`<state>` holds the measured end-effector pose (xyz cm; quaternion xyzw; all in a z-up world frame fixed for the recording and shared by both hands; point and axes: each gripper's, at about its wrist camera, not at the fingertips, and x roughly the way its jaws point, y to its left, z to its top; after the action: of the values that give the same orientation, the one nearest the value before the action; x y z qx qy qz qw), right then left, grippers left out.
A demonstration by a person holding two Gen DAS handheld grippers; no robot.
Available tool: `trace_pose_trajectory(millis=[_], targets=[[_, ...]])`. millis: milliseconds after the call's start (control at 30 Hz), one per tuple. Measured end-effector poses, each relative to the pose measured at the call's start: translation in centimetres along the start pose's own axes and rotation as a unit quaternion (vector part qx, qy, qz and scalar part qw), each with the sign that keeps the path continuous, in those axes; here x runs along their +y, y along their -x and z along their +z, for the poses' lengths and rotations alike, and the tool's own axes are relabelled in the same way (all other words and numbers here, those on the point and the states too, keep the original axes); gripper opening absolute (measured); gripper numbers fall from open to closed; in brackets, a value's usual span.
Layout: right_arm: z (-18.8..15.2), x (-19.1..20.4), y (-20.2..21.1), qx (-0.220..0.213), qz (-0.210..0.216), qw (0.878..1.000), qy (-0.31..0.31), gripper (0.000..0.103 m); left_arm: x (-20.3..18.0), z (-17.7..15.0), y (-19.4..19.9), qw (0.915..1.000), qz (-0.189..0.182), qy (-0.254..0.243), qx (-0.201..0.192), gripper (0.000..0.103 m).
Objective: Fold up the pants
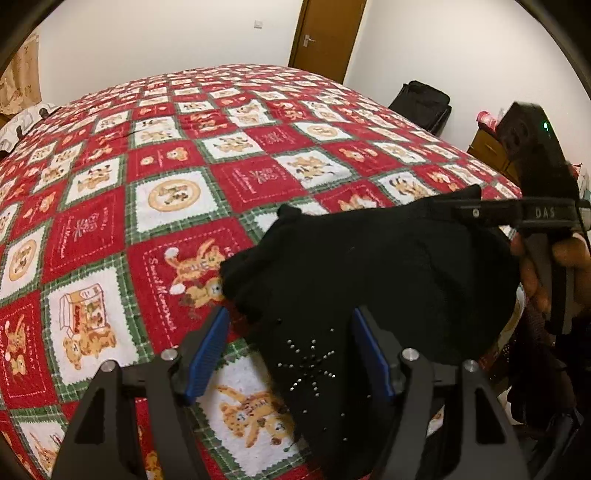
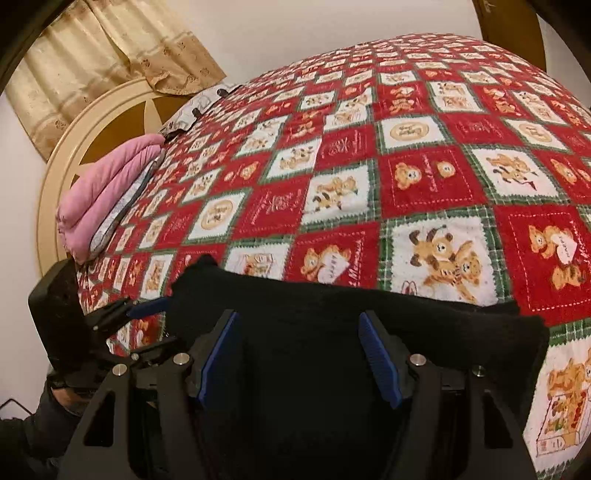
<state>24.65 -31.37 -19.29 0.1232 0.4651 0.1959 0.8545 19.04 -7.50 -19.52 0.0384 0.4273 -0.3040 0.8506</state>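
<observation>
My left claw stood open, its blue pads spread apart with the black pants lying between and beneath them. A star of small studs on the cloth showed just between the pads. The pants were bunched in a dark heap on the near edge of the bed, over the red, white and green teddy-bear blanket.

My right claw was open as well, both blue pads wide of each other and holding nothing, the black cloth spread flat below them. From that side the pants ran as a broad band across the blanket, their far edge fairly straight. At the band's left end my left claw reached in close beside a raised corner of cloth; whether it touched I could not tell.

From the left view, my right claw came in at the pants' far right edge, my right hand wrapped around its handle.

Further off, a folded pink quilt lay by the cream headboard, and a brown door stood beyond the bed's far end.
</observation>
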Motion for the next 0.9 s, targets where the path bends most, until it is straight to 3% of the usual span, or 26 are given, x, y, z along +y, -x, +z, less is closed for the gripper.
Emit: trace_pose_trajectory(millis=[133,333,533,633,800,900], targets=[[0.1,0.9,-0.2,0.018,-0.018,0.999,0.024,0.068,-0.1,-0.1,0.0,1.0000,0.004,-0.002,0.000,0.071],[1.6,1.9,0.5,0.008,0.021,1.000,0.012,0.068,0.0,-0.2,0.0,1.0000,0.005,-0.001,0.000,0.071],[2.1,2.1,0.5,0.002,0.014,1.000,0.009,0.068,0.2,-0.5,-0.3,1.0000,0.000,0.005,0.000,0.073],[1.5,1.4,1.5,-0.006,-0.014,1.000,0.007,0.068,0.2,-0.7,-0.6,0.9999,-0.006,0.011,-0.001,0.074],[-1.5,-0.8,8.0,-0.081,-0.105,0.991,0.021,0.068,-0.1,-1.1,-1.0,0.9998,-0.014,0.011,-0.010,0.080],[-3.7,-3.5,8.8,-0.067,-0.130,0.989,-0.004,0.068,-0.5,-1.1,-1.2,0.9992,-0.024,0.024,-0.021,0.087]])
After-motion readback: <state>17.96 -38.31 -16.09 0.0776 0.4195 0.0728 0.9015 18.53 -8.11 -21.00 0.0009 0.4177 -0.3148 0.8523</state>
